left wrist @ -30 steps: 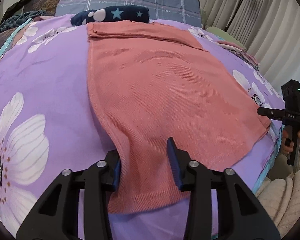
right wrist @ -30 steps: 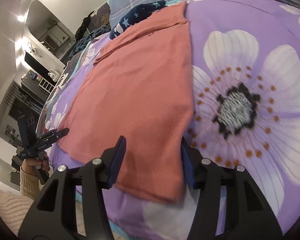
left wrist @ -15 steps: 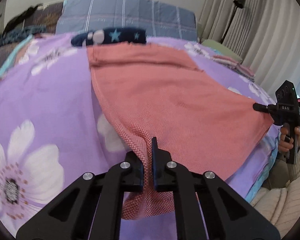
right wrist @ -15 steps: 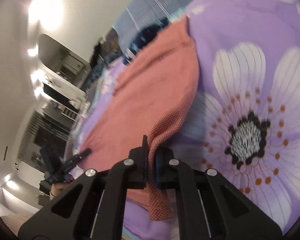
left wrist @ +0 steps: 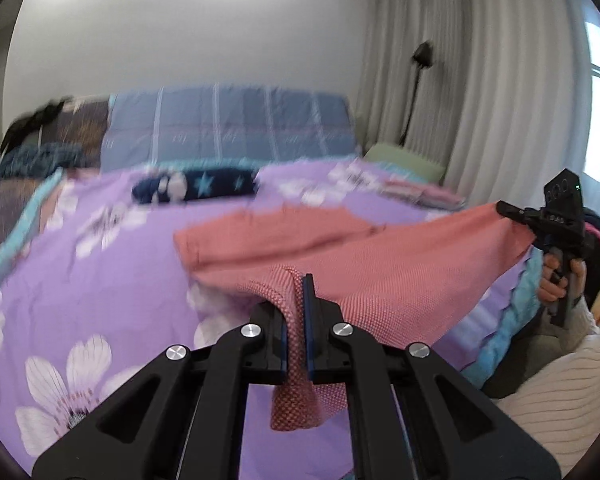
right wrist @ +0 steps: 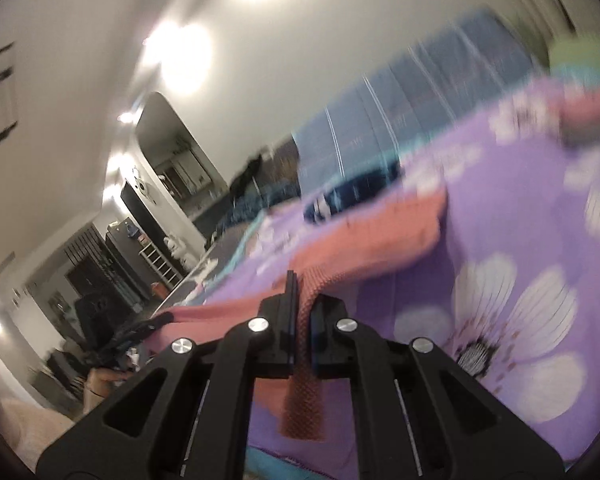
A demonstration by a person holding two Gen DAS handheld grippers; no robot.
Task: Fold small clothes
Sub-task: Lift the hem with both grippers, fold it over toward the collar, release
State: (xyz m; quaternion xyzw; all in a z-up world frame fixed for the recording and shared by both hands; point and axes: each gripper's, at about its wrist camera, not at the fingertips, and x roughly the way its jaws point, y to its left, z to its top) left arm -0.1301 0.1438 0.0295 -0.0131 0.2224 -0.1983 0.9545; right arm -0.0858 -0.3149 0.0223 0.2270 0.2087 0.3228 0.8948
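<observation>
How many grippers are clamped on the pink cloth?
2: the left gripper pinches its near left corner, the right gripper its near right corner, pink cloth lifted between them.

The left wrist view sits low at the near edge of the purple bedspread (left wrist: pixel 112 264), looking along its own fingers (left wrist: pixel 278 322) toward the plaid pillow (left wrist: pixel 228 126) and the wall — the curtains (left wrist: pixel 492 80) fill its right side. The right wrist view looks from the same edge but rolled, so the bedspread (right wrist: pixel 512 216) slopes up to the right and the room's far shelving shows at left. Both share the coral garment (left wrist: pixel 380 264), close under each lens, and each catches the other gripper — right gripper (left wrist: pixel 512 211) and left gripper (right wrist: pixel 140 326)
</observation>
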